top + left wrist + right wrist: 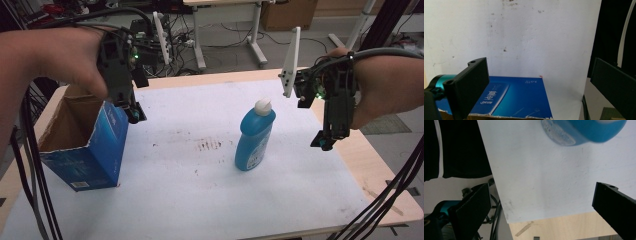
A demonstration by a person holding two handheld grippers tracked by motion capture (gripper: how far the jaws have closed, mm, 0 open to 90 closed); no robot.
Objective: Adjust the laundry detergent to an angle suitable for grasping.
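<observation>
A blue bottle point(255, 137) with a white cap stands upright near the middle of the white mat point(200, 165). An open blue carton point(87, 150) with a torn brown rim stands at the left. My left gripper point(134, 112) hangs open just above the carton's right top edge; in the left gripper view the carton's blue side point(516, 100) lies below the wide-apart jaws. My right gripper point(324, 140) hovers open to the right of the bottle, apart from it. In the right gripper view the bottle point(584, 131) is blurred at the top edge.
The wooden table edge point(380, 170) shows bare right of the mat. Black cables point(385, 205) trail at the right front and at the left. Desks, legs and wiring stand beyond the table's far edge point(225, 76).
</observation>
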